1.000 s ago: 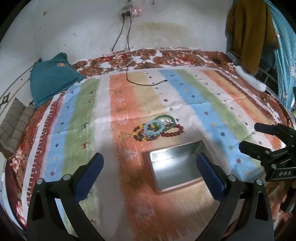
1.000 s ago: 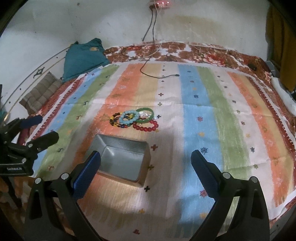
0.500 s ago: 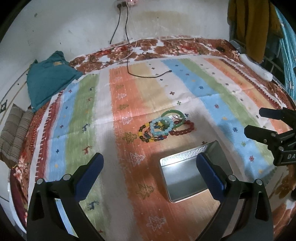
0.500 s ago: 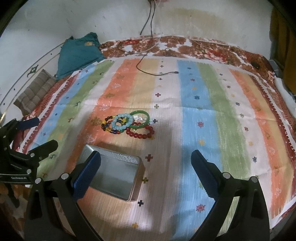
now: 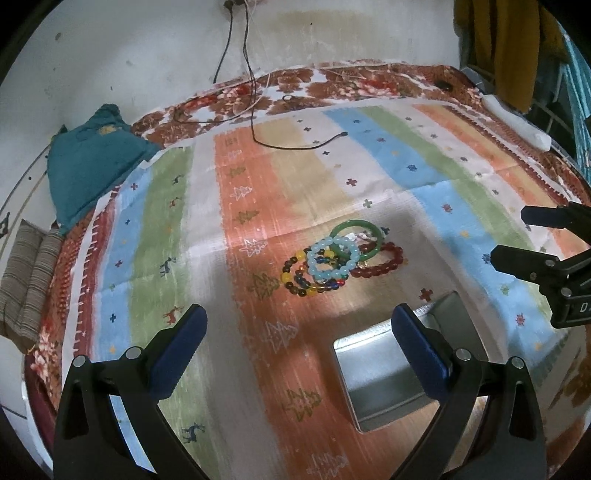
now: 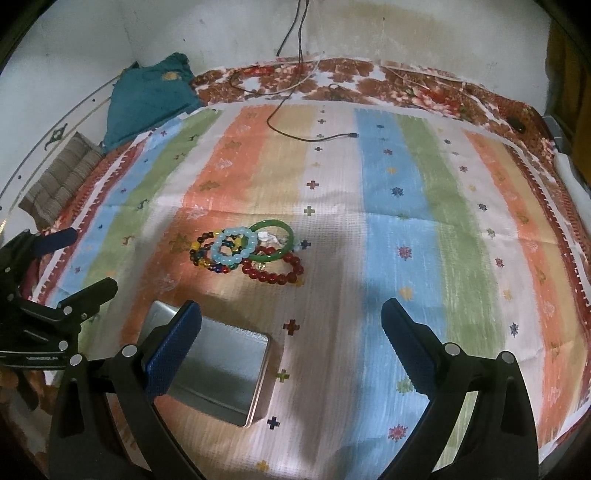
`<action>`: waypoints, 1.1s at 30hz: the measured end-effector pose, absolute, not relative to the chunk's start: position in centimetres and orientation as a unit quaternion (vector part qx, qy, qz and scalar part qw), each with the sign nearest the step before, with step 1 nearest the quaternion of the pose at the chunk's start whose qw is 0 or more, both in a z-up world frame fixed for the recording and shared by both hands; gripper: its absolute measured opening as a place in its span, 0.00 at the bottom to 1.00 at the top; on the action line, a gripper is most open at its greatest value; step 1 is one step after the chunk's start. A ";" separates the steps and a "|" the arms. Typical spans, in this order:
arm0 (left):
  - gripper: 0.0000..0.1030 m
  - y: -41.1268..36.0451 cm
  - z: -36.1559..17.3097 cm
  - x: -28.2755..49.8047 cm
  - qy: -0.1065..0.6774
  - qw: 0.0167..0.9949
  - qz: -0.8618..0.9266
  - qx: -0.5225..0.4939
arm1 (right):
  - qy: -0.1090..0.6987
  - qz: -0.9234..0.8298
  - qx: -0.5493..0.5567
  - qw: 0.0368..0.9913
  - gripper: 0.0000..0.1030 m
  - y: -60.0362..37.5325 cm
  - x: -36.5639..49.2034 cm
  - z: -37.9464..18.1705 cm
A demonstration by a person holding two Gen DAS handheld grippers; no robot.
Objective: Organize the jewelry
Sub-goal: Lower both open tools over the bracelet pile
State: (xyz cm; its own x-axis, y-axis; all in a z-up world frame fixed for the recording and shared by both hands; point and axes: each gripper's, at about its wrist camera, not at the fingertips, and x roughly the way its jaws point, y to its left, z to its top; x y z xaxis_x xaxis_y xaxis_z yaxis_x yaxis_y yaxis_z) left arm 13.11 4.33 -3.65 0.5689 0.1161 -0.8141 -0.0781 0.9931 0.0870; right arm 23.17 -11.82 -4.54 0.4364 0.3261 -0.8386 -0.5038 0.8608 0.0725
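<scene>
Nearest the cameras, the left tool [image 5: 295,343] and the right tool [image 6: 291,336] each show two black arms tipped with blue pads, spread wide apart and grasping nothing; each tool also appears at the edge of the other's view, likewise released. Just beyond and below them, a shallow rectangular silver metal tin [image 5: 384,373] [image 6: 221,369] lies open and empty on the striped multicoloured woven cloth [image 5: 258,206] [image 6: 388,206] that covers the bed; it sits under the right finger of the left tool and under the left finger of the right tool. Farther out, near the tin but apart from it, a cluster of bracelets rests on the cloth: a smooth green bangle [image 5: 369,226] [image 6: 284,226] overlaps a pale blue beaded bracelet [image 5: 330,260] [image 6: 233,246], a dark red beaded bracelet [image 5: 382,264] [image 6: 275,275] and a mixed yellow, brown and blue beaded bracelet [image 5: 295,280] [image 6: 202,254], all touching in one heap. Beyond the heap, a thin black cable [image 5: 295,146] [image 6: 314,138] trails across the cloth from the wall. At the far left lie a folded teal fabric [image 5: 92,155] [image 6: 151,92] and a striped brown cushion [image 5: 26,280] [image 6: 62,177], against the pale stained wall [image 5: 147,44] [image 6: 406,33].
</scene>
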 end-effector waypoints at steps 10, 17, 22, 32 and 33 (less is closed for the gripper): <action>0.95 5.3 -5.0 15.3 0.483 0.873 0.058 0.028 | 0.485 0.246 -0.102 0.833 0.96 -10.7 25.0 -5.4; 0.95 5.8 -5.7 16.7 0.489 0.870 0.060 0.033 | 0.495 0.250 -0.109 0.825 0.96 -9.8 26.1 -6.2; 0.94 5.9 -6.5 17.7 0.490 0.869 0.043 0.054 | 0.495 0.243 -0.109 0.827 0.96 -9.4 26.9 -6.4; 0.94 7.7 -7.9 19.9 0.505 0.862 0.044 0.026 | 0.518 0.228 -0.102 0.818 0.96 -8.8 29.5 -8.2; 0.93 7.9 -8.1 20.1 0.507 0.860 0.042 0.018 | 0.521 0.228 -0.101 0.817 0.96 -8.6 29.8 -8.5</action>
State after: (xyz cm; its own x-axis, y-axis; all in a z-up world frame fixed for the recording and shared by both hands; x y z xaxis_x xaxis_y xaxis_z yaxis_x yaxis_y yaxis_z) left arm 20.06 7.94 -8.11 0.4815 0.0904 -0.8718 -0.0533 0.9958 0.0738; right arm 29.80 -8.65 -8.46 0.3542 0.2663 -0.8965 -0.4772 0.8759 0.0716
